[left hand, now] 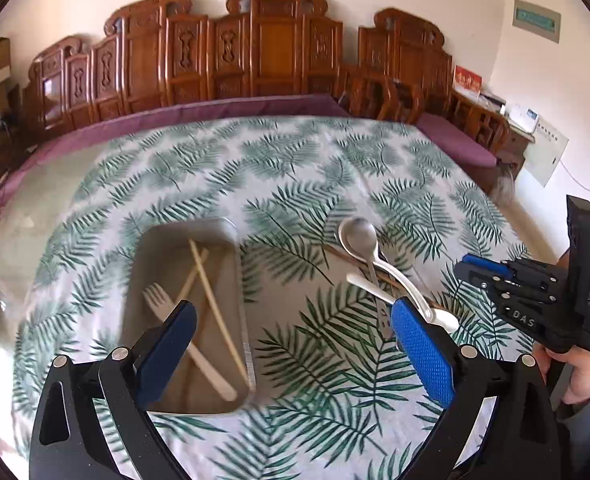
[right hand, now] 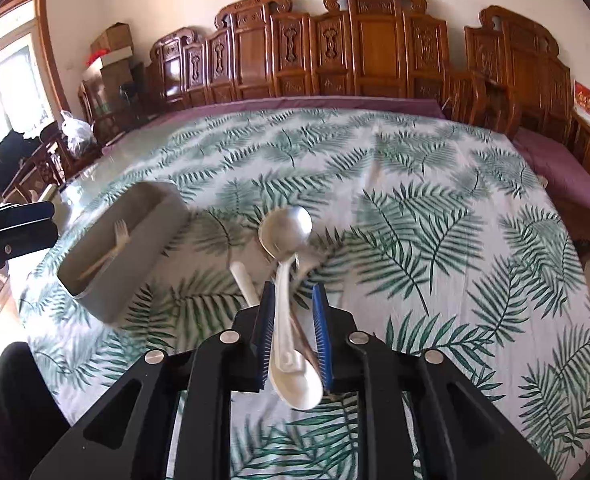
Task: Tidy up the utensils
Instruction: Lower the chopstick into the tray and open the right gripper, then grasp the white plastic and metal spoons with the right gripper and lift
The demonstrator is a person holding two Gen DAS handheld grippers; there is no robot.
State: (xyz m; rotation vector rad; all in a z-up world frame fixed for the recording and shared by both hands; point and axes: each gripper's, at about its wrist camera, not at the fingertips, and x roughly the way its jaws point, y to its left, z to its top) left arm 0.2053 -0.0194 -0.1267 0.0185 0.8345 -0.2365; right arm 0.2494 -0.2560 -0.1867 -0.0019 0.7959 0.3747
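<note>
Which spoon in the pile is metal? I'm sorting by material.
The metal spoon with the grey, shiny bowl farthest from the camera; the other spoons in the pile are white.

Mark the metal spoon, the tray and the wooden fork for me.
metal spoon [right hand: 287, 230], right wrist view, on its bowl.
tray [left hand: 243, 300], left wrist view, on its right rim.
wooden fork [left hand: 155, 296], left wrist view, on its tines.
</note>
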